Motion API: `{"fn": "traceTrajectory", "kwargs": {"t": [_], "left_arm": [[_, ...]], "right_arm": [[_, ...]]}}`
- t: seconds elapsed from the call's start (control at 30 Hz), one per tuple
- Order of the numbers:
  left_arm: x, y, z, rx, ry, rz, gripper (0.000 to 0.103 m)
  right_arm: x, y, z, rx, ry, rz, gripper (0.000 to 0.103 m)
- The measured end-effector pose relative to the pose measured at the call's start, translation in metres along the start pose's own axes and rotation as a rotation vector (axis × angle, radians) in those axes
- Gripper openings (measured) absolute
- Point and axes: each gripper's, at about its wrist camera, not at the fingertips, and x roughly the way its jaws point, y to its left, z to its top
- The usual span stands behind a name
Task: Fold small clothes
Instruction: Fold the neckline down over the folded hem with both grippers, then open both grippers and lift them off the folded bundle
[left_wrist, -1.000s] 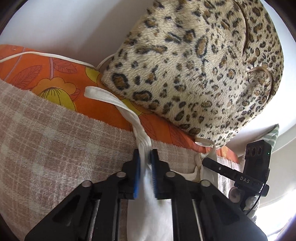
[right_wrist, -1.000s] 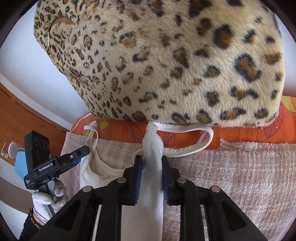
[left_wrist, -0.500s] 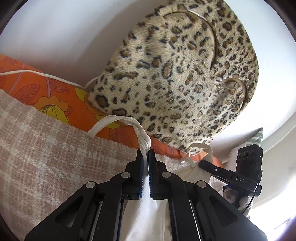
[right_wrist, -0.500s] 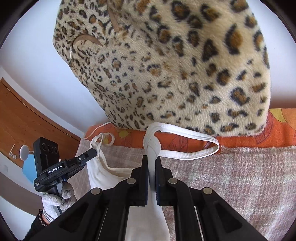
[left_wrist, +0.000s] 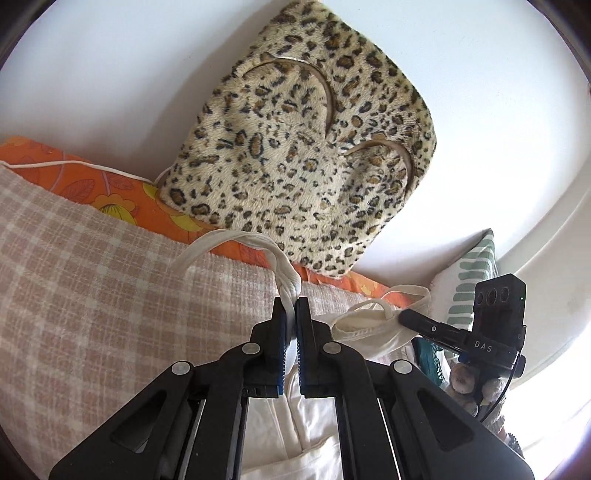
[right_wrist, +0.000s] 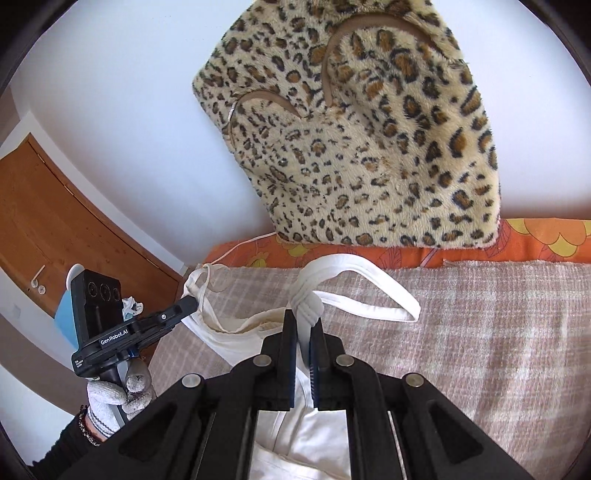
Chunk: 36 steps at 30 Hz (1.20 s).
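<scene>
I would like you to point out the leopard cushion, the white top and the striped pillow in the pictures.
leopard cushion (right_wrist: 369, 147), right wrist view, middle of its furry face.
white top (right_wrist: 369, 275), right wrist view, on its looped shoulder strap.
striped pillow (left_wrist: 471, 280), left wrist view, on its green-striped side.

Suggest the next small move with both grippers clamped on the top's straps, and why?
Probably pull both straps toward you over the body of the top to start the fold. The left gripper and right gripper each pinch a bunched strap of the white top, which lies on the checked blanket, straps nearest the leopard cushion.
</scene>
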Motion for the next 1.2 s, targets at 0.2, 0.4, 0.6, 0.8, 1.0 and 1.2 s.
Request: {"fn": "traceTrajectory", "kwargs": {"t": [0.2, 0.4, 0.6, 0.8, 1.0, 1.2], "left_arm": [[-0.03, -0.012, -0.042, 0.011, 0.017, 0.002, 0.003], [-0.05, -0.014, -0.092, 0.027, 0.053, 0.01, 0.003], [-0.05, -0.003, -0.139, 0.014, 0.103, 0.043, 0.003], [-0.05, 0.004, -0.164, 0.027, 0.124, 0.058, 0.003], [-0.053, 0.007, -0.174, 0.05, 0.148, 0.081, 0.003], [-0.063, 0.002, -0.187, 0.163, 0.238, 0.144, 0.012]], "right_arm": [[-0.03, 0.028, -0.05, -0.021, 0.012, -0.033, 0.003], [-0.042, 0.043, -0.111, -0.038, 0.029, -0.072, 0.003], [-0.037, 0.035, -0.16, 0.002, 0.04, -0.099, 0.003], [-0.036, 0.032, -0.183, 0.011, 0.027, -0.12, 0.003], [-0.036, 0.038, -0.199, -0.037, 0.037, -0.186, 0.009], [-0.047, 0.045, -0.227, -0.062, 0.137, -0.24, 0.032]]}}
